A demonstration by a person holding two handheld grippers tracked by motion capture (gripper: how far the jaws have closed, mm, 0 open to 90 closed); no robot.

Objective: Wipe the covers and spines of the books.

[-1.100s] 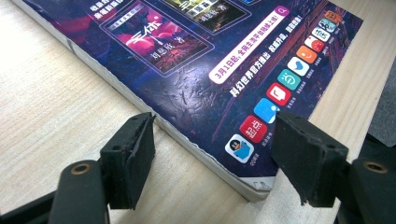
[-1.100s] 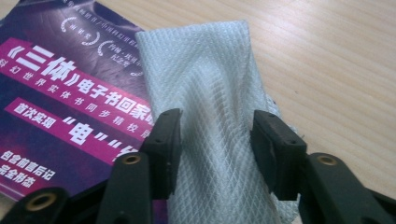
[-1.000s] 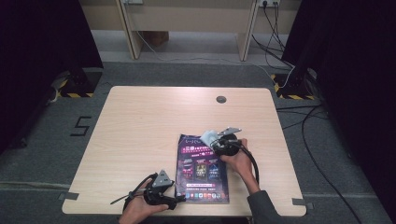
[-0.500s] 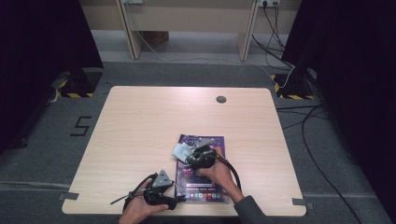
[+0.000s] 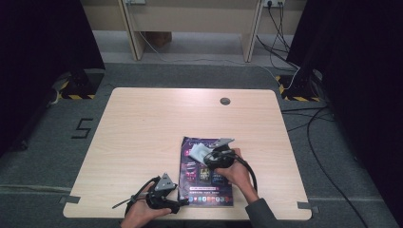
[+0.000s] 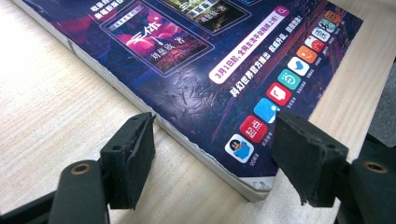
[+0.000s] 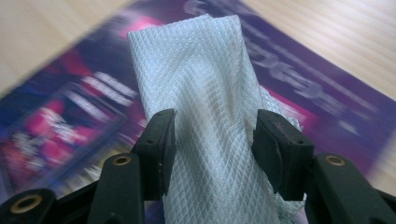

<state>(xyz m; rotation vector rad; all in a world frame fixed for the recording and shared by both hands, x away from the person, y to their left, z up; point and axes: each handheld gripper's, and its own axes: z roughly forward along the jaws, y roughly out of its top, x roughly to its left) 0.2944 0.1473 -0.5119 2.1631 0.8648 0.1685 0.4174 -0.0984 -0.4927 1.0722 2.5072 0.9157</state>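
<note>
A magazine with a dark purple cover (image 5: 205, 184) lies flat near the table's front edge. A white quilted cloth (image 5: 197, 151) rests on its far end. My right gripper (image 5: 206, 154) points left over it. In the right gripper view the cloth (image 7: 201, 79) fills the gap of the gripper (image 7: 212, 140) from pad to pad and touches both. These jaws have just been opening. My left gripper (image 5: 181, 205) is at the magazine's near left corner. Its jaws (image 6: 212, 158) stand open astride that corner (image 6: 252, 184), clear of it.
The light wooden table (image 5: 142, 133) has a round cable hole (image 5: 225, 100) at the back. The magazine's near edge lies close to the table's front edge (image 6: 355, 88). Cables trail on the grey floor at the right (image 5: 323, 142).
My right gripper swept left across the magazine's far end with the cloth, then came partway back to the right. The left gripper has stayed at the near corner.
</note>
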